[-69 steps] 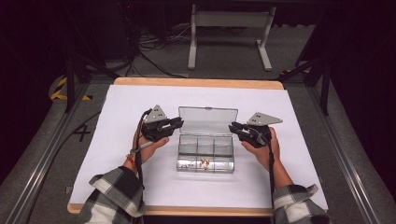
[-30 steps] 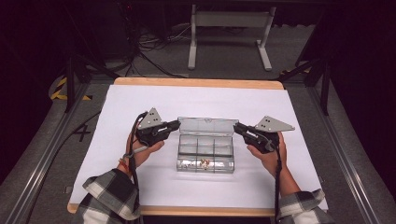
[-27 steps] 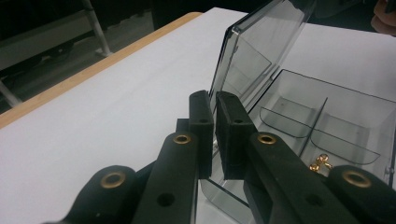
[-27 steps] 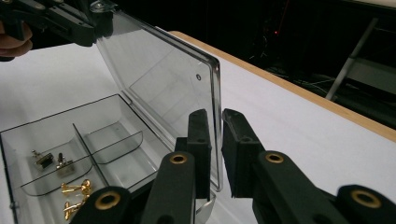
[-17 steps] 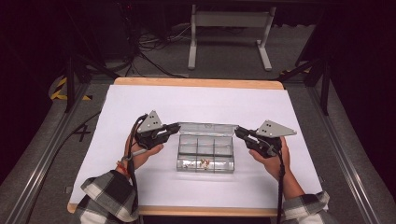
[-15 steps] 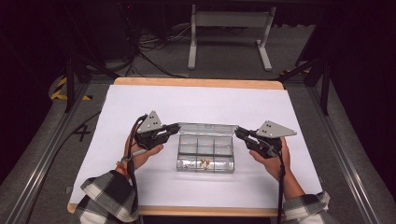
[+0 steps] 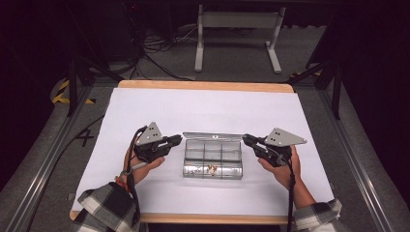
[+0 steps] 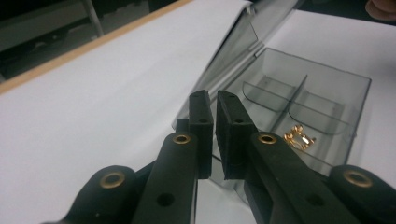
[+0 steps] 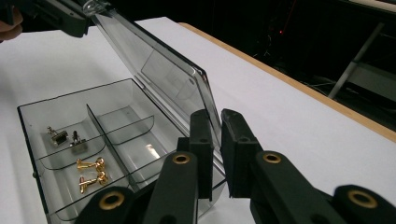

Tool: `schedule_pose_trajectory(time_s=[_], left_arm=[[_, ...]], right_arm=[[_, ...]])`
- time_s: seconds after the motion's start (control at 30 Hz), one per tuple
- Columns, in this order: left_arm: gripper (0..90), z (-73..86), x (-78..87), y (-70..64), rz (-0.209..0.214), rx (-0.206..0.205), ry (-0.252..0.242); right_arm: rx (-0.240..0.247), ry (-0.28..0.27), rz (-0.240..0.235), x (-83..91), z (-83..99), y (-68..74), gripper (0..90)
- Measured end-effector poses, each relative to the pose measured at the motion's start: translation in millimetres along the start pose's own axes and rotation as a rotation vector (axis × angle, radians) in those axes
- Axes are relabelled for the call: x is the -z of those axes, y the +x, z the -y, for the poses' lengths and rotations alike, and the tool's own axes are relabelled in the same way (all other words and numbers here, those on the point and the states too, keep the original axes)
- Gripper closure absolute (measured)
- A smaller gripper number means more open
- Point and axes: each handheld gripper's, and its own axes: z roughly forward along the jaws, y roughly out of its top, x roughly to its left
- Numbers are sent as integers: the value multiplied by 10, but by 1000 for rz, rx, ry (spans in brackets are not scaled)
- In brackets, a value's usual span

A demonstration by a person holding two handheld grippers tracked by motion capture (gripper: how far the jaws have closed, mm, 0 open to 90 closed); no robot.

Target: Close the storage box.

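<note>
Your clear box (image 7: 212,157) sits in the middle of the worktop (image 7: 208,108), its lid (image 9: 154,65) half down. Both your left gripper (image 7: 175,140) and right gripper (image 7: 247,140) have fingers nearly shut, holding nothing. The lid still needs closing.

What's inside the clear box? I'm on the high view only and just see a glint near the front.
Observer: The right gripper view shows two gold cufflinks in one compartment of the clear box, and two smaller pieces in the next.
Operator: Lid fully up?
Observer: No, the lid is tilted, leaning over the tray.
Operator: Left gripper on it?
Observer: The left gripper is at the box's near corner. I can't tell if it's touching.
</note>
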Motion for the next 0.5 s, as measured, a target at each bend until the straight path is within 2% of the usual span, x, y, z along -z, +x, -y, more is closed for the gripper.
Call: schedule_pose_trajectory(time_s=[0.1,0.17,0.27,0.43,0.5], left_arm=[[893,19,-11,-37,0,-12,14],[900,5,-36,-61,-23,-5,1],[900,-14,-91,-100,-8,-24,11],[900,-25,-93,-106,-7,-14,-11],[900,-25,-90,-104,-7,-13,-12]], right_arm=[[4,3,0,5,3,12,835],[10,13,-7,12,19,26,833],[13,17,-6,21,29,44,836],[9,28,-20,43,64,52,833],[6,31,-9,56,75,50,832]])
